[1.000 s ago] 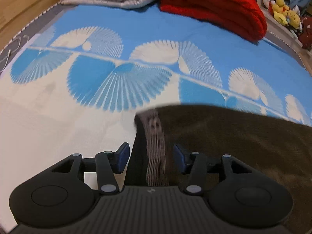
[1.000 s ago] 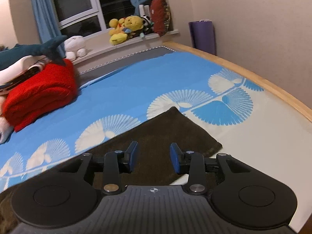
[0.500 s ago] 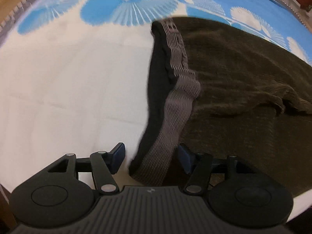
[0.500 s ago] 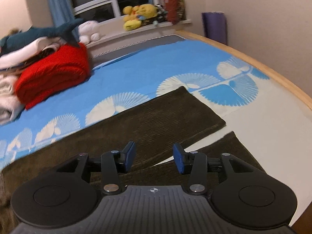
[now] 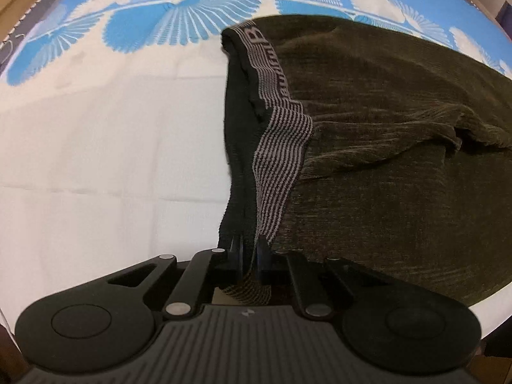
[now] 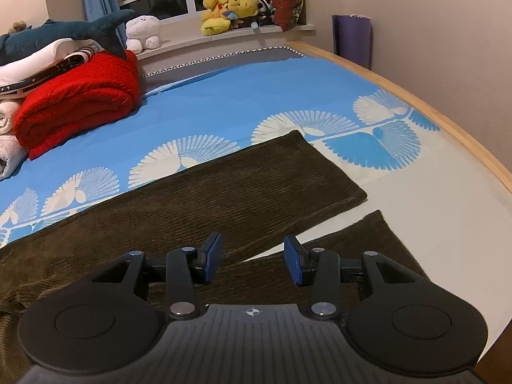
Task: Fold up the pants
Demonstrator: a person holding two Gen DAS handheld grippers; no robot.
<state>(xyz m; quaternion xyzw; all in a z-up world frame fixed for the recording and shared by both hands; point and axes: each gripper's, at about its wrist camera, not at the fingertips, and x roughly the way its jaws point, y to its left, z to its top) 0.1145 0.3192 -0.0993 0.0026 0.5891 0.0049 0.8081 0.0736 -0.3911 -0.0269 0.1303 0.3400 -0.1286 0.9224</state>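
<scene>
Dark olive corduroy pants (image 5: 384,134) lie spread on the bed, with a grey striped waistband (image 5: 278,147) running away from me in the left wrist view. My left gripper (image 5: 249,252) is shut on the near end of the waistband. In the right wrist view the two pant legs (image 6: 224,192) lie flat and point right, the far leg's hem (image 6: 332,172) clear of the near leg's hem (image 6: 380,233). My right gripper (image 6: 252,259) is open and empty, hovering over the gap between the legs.
The bed sheet (image 6: 224,102) is blue with white fan shapes and white near me. A folded red blanket (image 6: 80,102) and white bedding (image 6: 9,121) lie at the far left. Plush toys (image 6: 230,12) line the windowsill. The wooden bed edge (image 6: 448,121) runs along the right.
My left gripper has closed on the near end of the waistband; it was open around it before. The right gripper has stayed open and drawn back a little, showing more of both legs.
</scene>
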